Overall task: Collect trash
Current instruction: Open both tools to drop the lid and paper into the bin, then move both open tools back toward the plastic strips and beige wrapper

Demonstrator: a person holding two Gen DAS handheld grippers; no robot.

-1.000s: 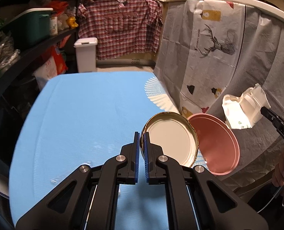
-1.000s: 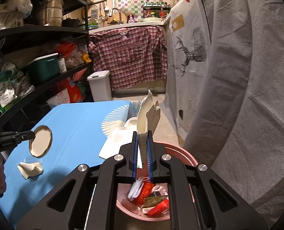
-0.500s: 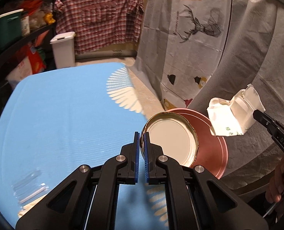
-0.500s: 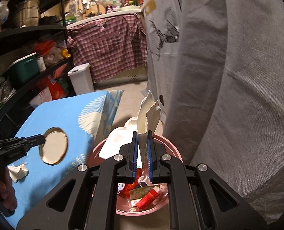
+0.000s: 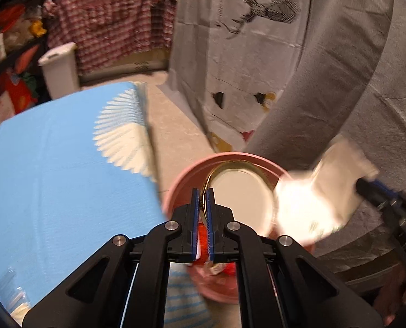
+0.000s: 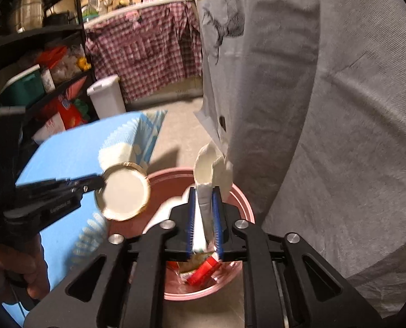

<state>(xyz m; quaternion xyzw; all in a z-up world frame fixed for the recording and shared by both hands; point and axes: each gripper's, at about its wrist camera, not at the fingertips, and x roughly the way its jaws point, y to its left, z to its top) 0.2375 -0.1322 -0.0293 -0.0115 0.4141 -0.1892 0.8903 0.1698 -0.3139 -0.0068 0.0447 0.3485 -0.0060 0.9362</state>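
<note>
Over pink bin (image 6: 246,202), round metal lid (image 5: 241,199), crumpled carton (image 6: 211,172)

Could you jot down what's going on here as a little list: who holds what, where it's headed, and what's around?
left gripper: shut on round gold-rimmed jar lid, above the bin
right gripper: jaws just opening, crumpled white paper carton between them
bin: pink round plastic bin on the floor, red and white wrappers inside
nearby: blue tablecloth
</note>
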